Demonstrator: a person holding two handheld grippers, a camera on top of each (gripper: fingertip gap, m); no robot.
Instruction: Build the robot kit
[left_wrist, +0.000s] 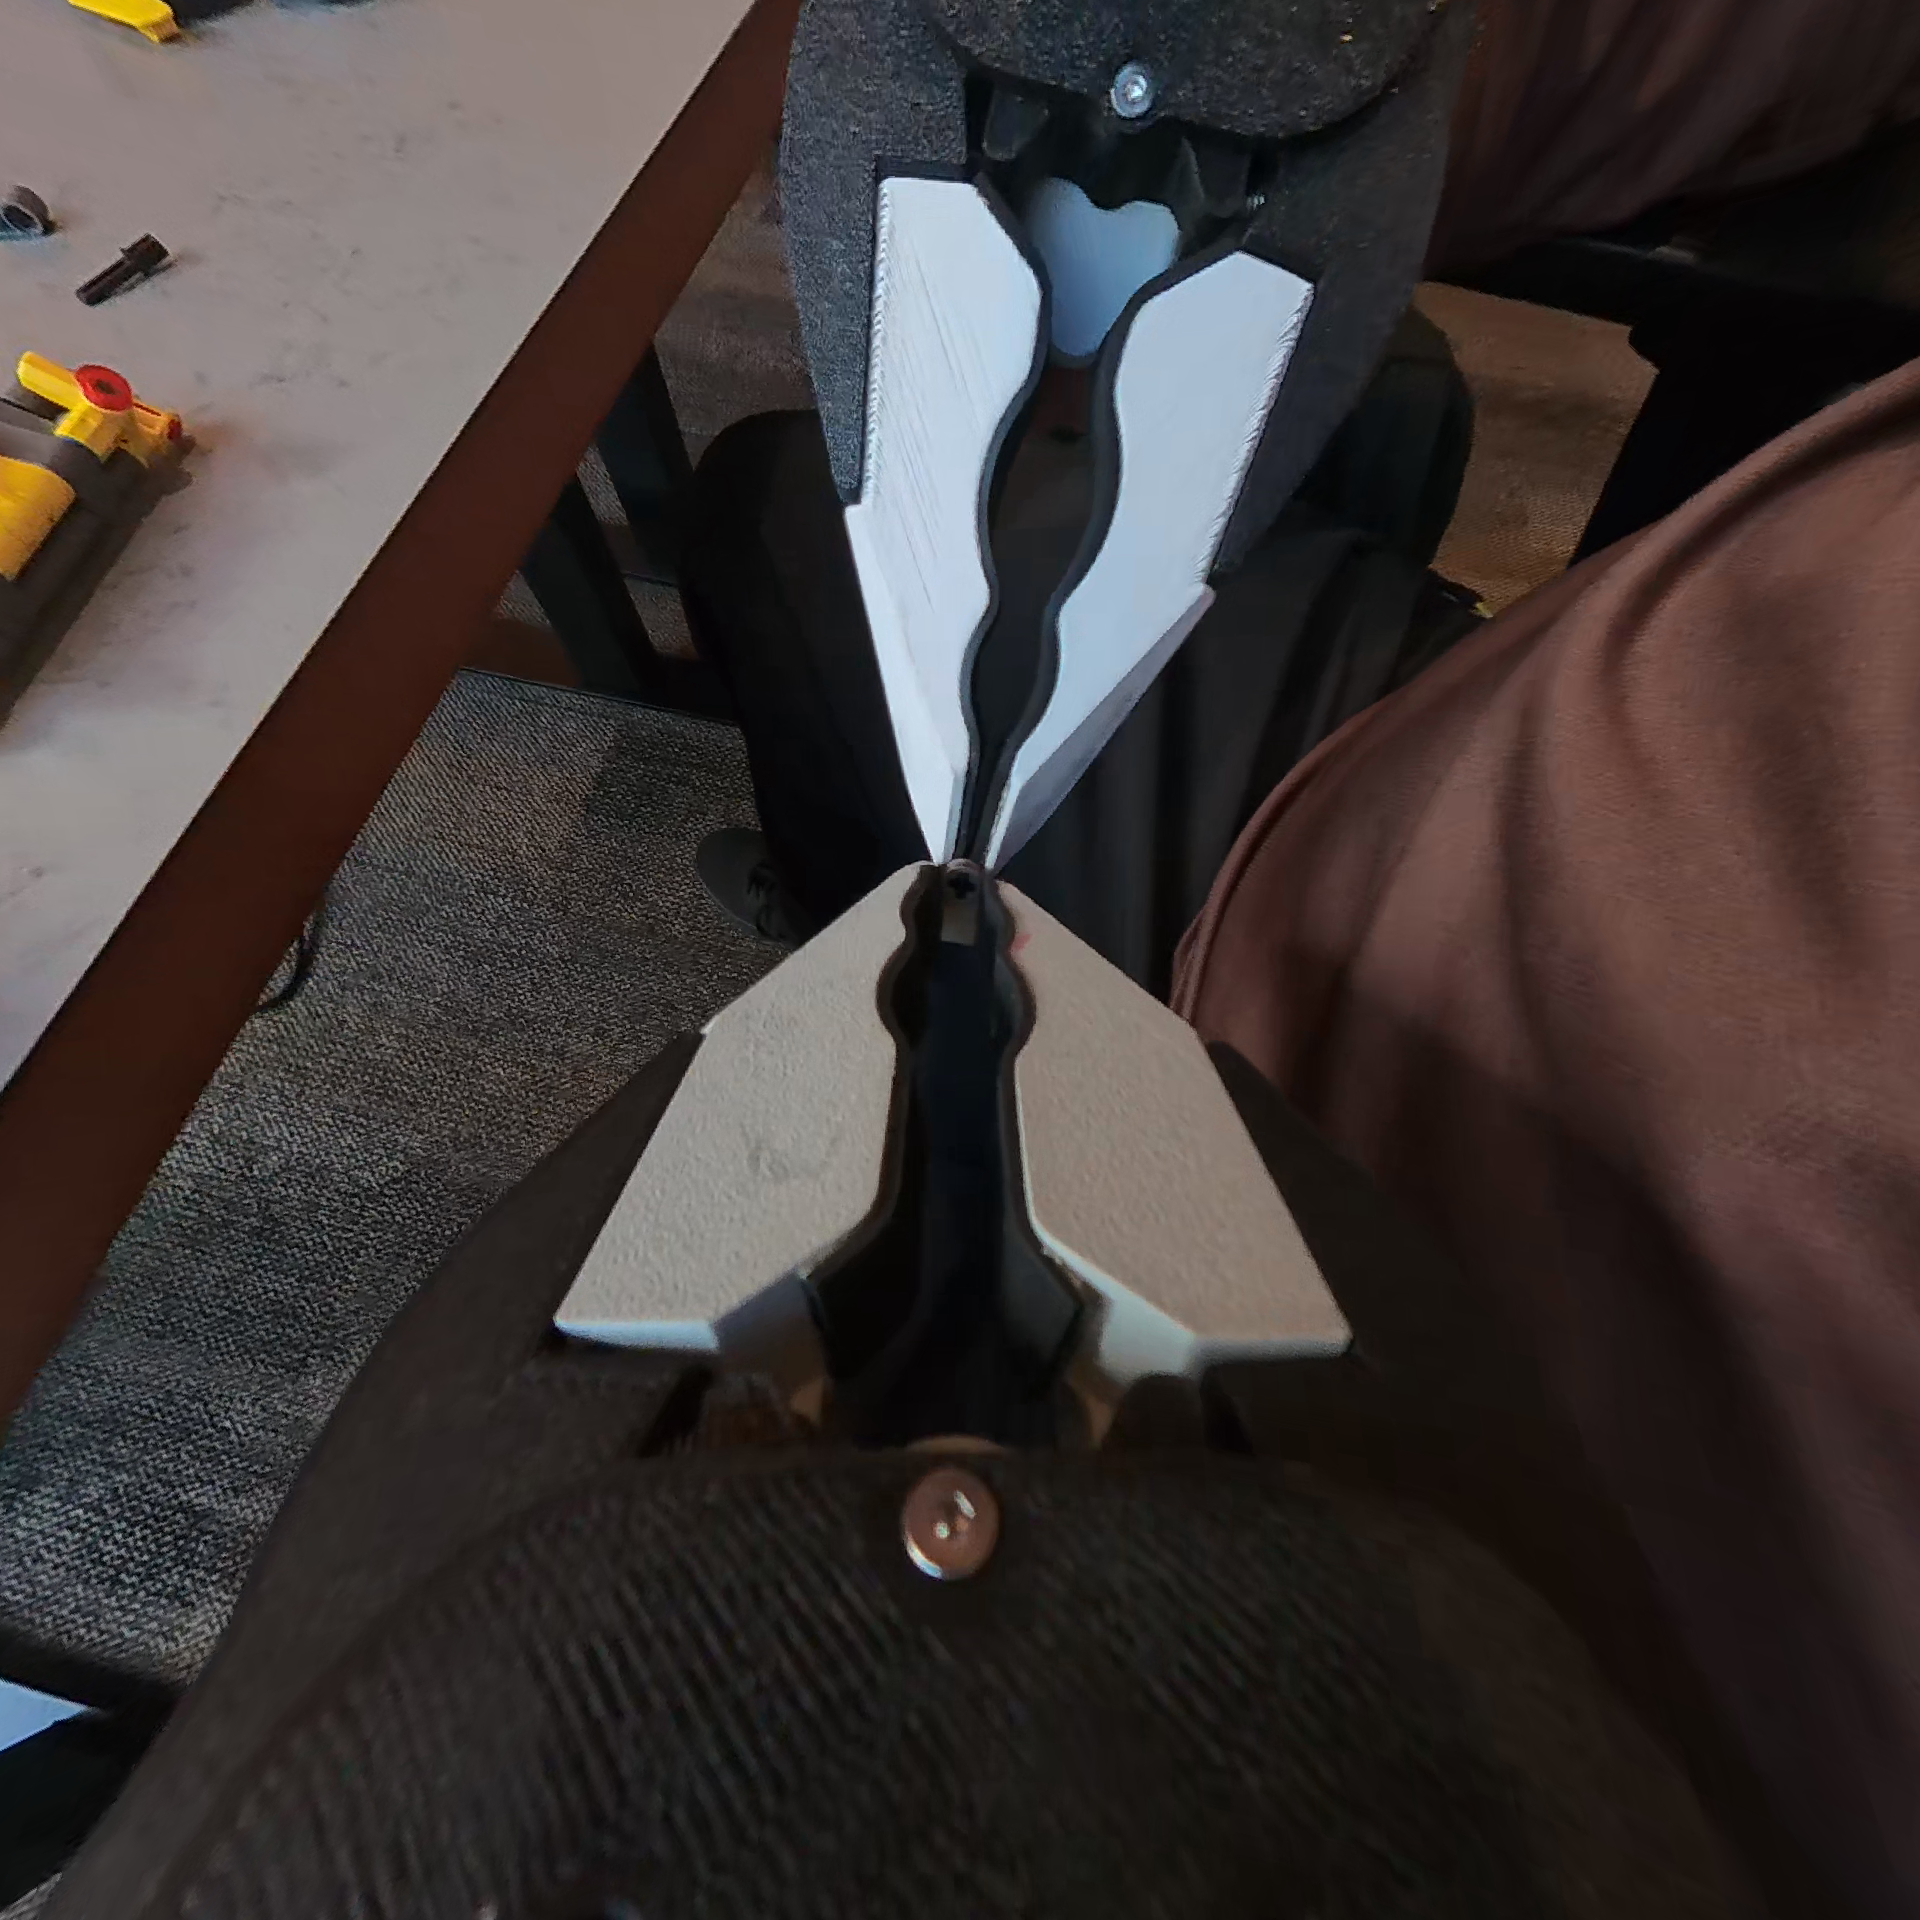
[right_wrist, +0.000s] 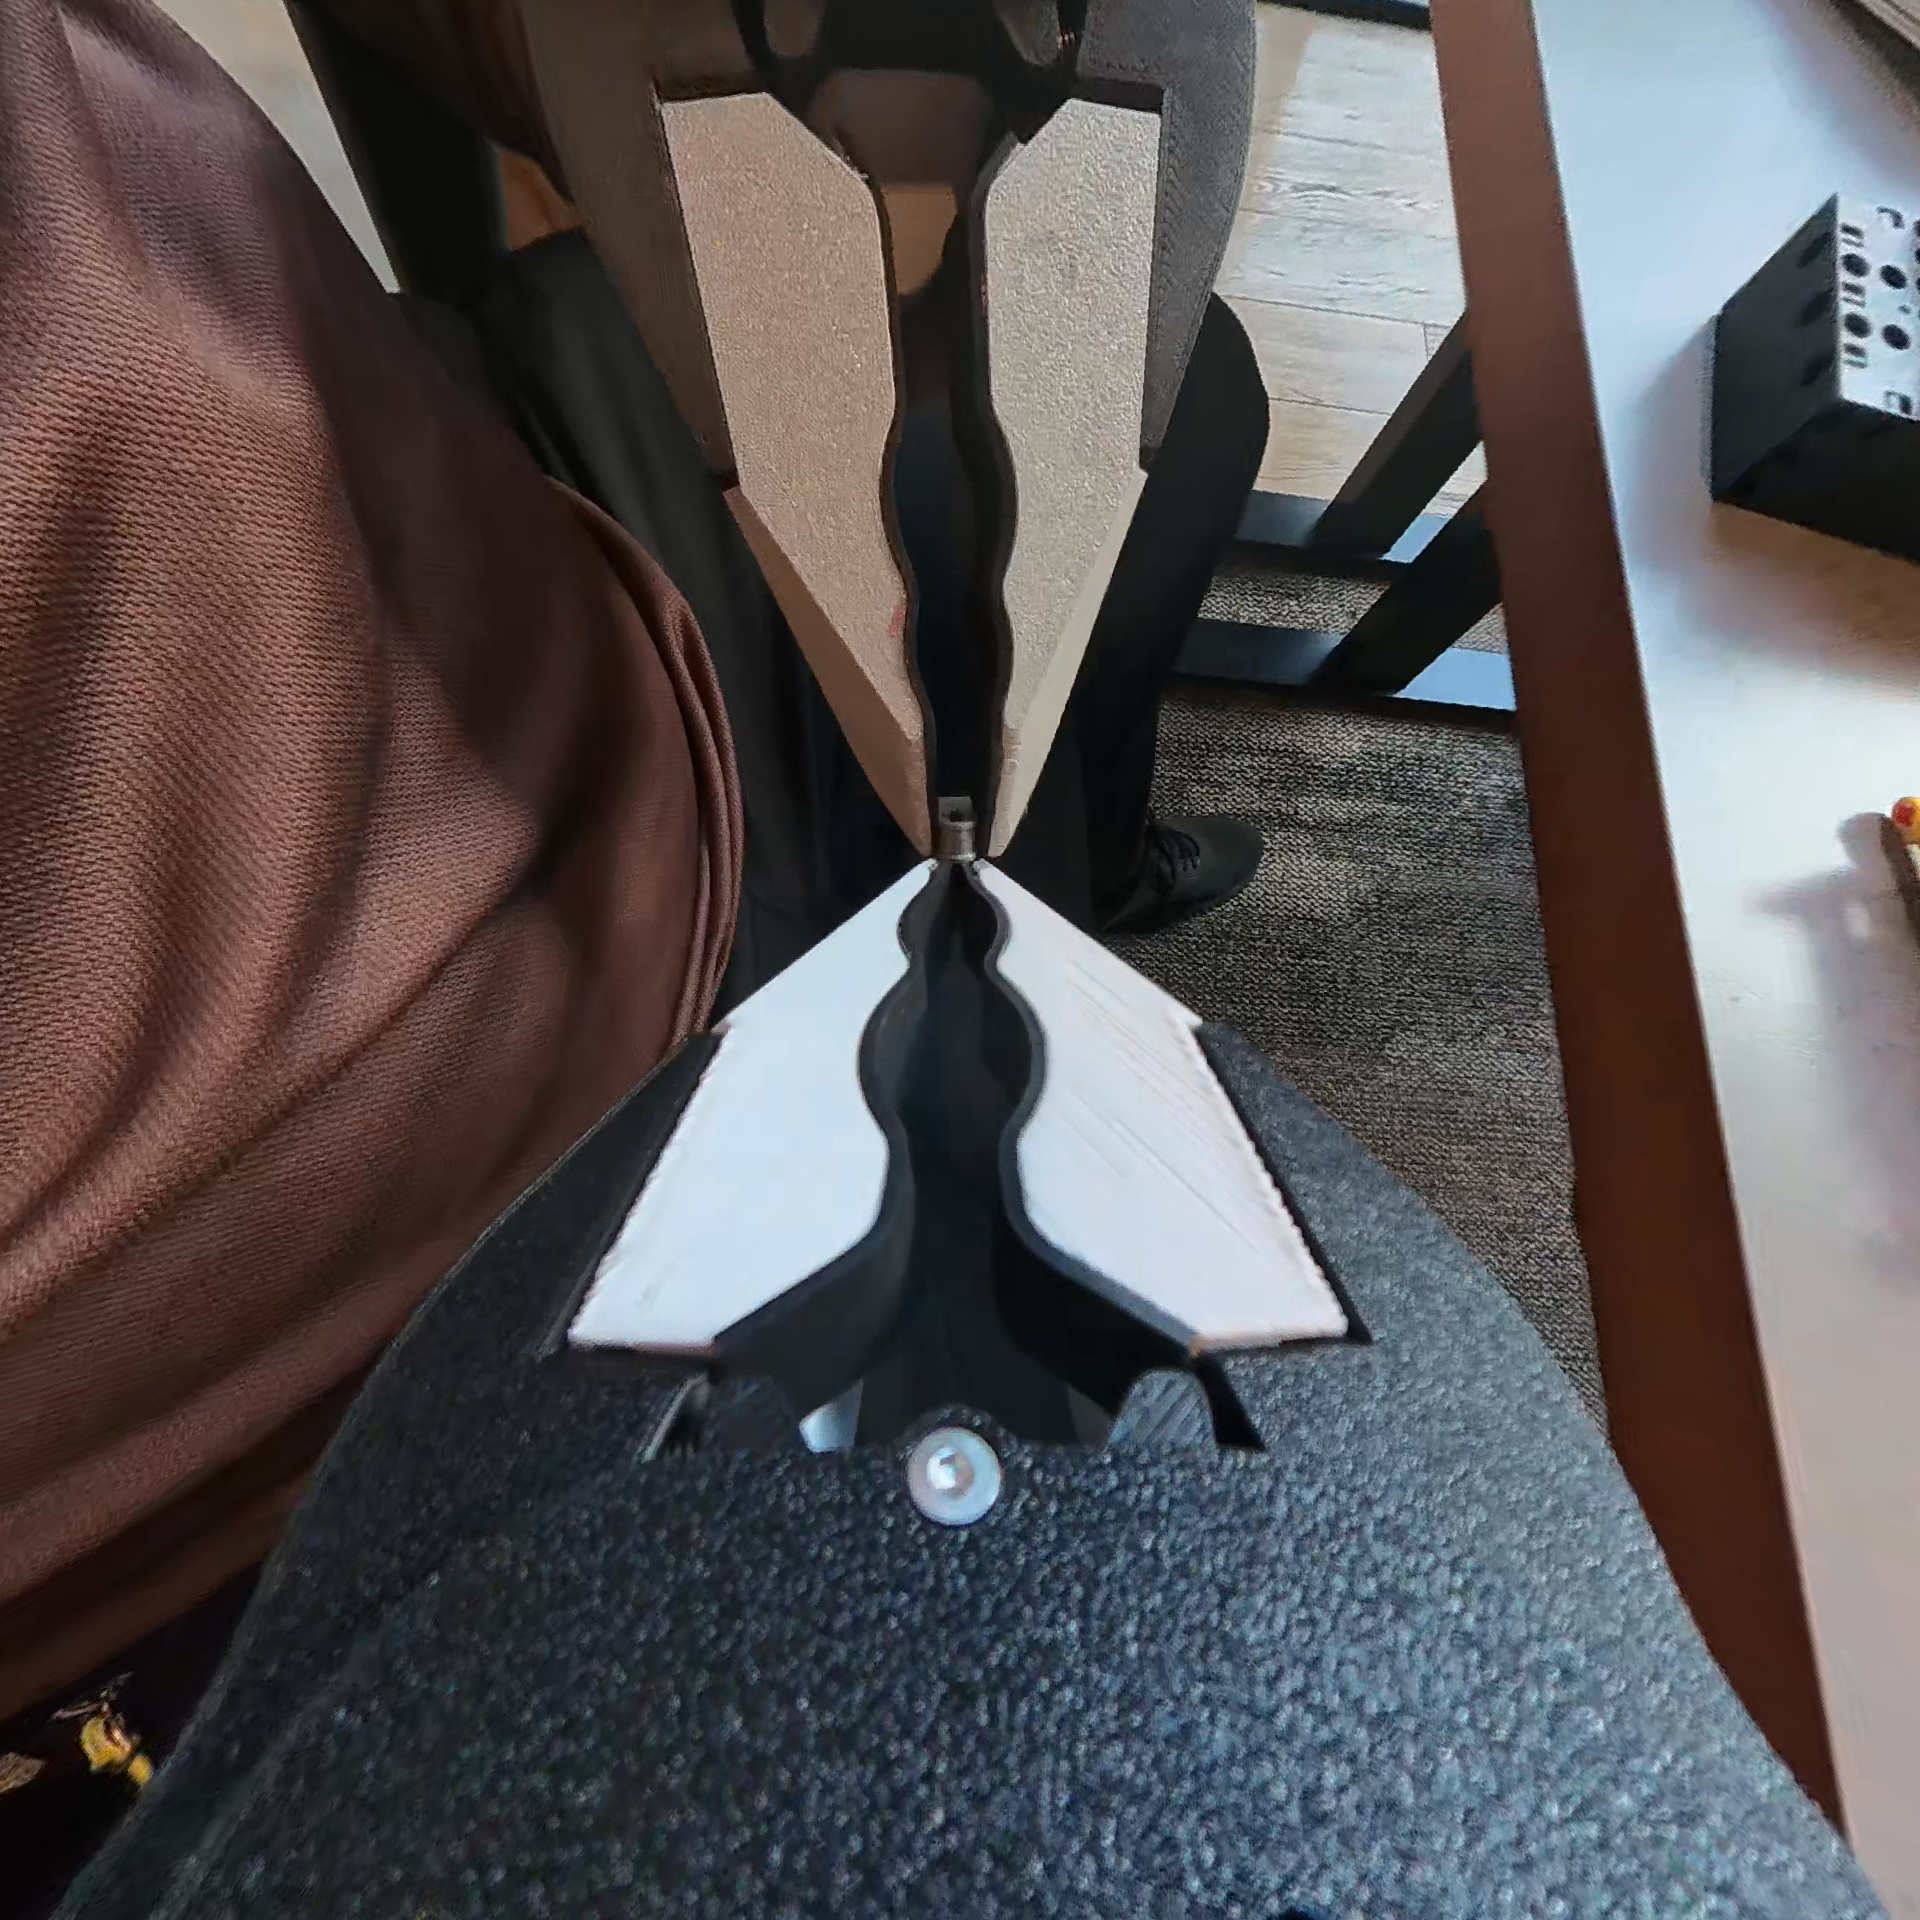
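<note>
A small dark screw (left_wrist: 957, 902) is being held between the two claws, which are being pointed at each other tip to tip, off the surface and above the carpeted floor (left_wrist: 436, 935). In the left wrist view its cross-slotted head is being shown at the very tips of the left claw (left_wrist: 957, 914), whose jaws are being kept together on it. In the right wrist view a short metal stub is being seen between the tips of both claws; the right claw (right_wrist: 951, 871) is being kept closed, its tips touching that end, though whether it is truly being pinched there cannot be told. This nose-to-nose pose is probably being used so that so small a part is being supported at both ends.

A brown garment (left_wrist: 1558, 1039) is being seen just beside the claws. The surface (left_wrist: 343, 312) is lying to the side, well apart, and is carrying a black bolt (left_wrist: 123, 269) and a yellow-and-black tool (left_wrist: 73, 457); a black perforated block (right_wrist: 1829, 384) is being seen on it too.
</note>
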